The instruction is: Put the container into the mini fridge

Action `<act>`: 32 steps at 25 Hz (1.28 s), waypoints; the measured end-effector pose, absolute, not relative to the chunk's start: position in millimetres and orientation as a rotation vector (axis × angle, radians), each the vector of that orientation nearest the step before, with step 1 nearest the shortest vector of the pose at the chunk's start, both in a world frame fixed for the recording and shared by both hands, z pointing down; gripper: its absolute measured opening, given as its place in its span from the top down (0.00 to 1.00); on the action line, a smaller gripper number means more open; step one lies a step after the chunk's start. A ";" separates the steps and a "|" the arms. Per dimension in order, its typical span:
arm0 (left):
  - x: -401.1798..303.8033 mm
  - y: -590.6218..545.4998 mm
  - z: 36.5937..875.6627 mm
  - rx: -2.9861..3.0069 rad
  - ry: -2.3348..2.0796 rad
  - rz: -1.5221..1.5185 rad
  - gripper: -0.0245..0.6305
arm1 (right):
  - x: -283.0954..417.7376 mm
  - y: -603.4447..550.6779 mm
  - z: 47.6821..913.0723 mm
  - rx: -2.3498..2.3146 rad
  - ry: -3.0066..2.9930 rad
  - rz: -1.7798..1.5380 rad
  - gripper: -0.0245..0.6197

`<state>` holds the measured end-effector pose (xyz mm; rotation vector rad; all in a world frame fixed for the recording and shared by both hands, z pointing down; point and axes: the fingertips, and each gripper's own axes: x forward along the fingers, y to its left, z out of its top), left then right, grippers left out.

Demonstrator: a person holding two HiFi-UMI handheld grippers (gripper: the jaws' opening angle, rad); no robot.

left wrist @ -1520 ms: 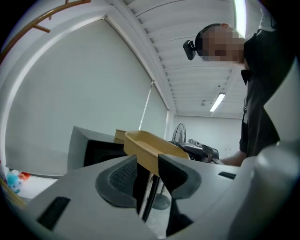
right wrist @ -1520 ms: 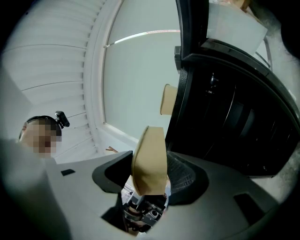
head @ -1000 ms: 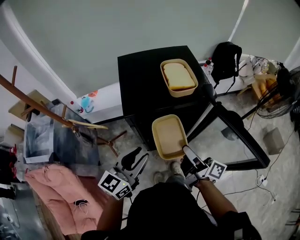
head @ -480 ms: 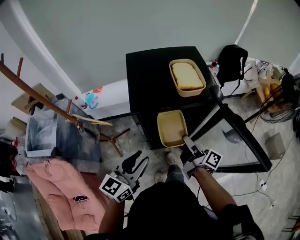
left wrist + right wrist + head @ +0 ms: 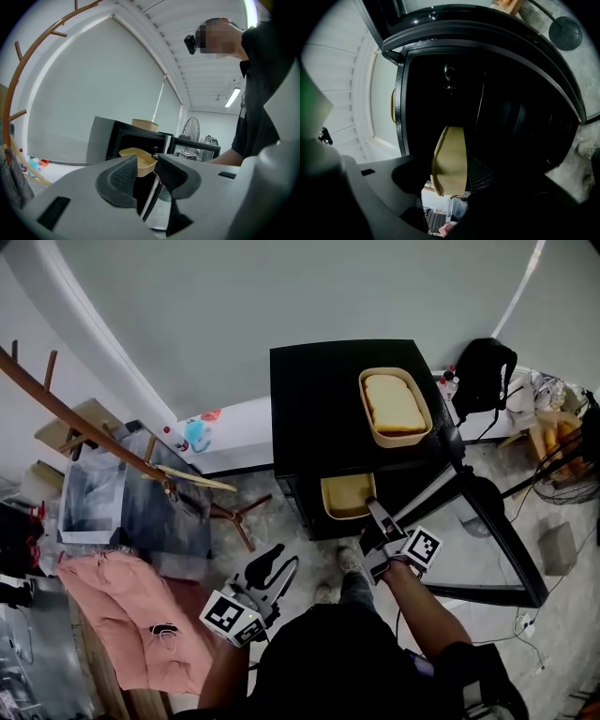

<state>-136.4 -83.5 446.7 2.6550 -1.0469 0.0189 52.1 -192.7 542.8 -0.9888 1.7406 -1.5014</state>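
An empty beige container [image 5: 347,495] sits half inside the open front of the black mini fridge [image 5: 319,390]. My right gripper [image 5: 375,514] is shut on its near rim. In the right gripper view the container [image 5: 450,159] stands edge-on between the jaws, with the dark fridge interior [image 5: 497,98] ahead. A second beige container [image 5: 395,406] holding a pale loaf rests on the fridge top. My left gripper [image 5: 270,563] hangs low to the left, open with nothing between its fingers. The left gripper [image 5: 147,161] view looks past them at the held container [image 5: 140,158].
The fridge's glass door [image 5: 483,521] stands swung open to the right. A black backpack [image 5: 486,371] and a fan [image 5: 567,456] are at the far right. A wooden rack [image 5: 112,442], a clear bin [image 5: 89,498] and pink cloth [image 5: 112,601] lie to the left.
My right gripper has carried the empty container forward, from in front of the fridge to partway inside its opening. The left gripper has stayed low at the left.
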 end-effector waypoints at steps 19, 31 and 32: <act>-132.5 -106.0 450.9 2.600 -1.075 0.004 0.75 | 30.4 -243.2 548.2 -1.224 1.931 -1.468 0.54; -123.8 -102.7 456.5 2.610 -1.019 0.004 0.75 | 30.5 -231.2 544.7 -1.271 2.116 -1.379 0.41; -123.3 -102.2 456.7 2.610 -1.013 0.005 0.75 | 29.2 -229.2 544.8 -1.277 2.151 -1.363 0.40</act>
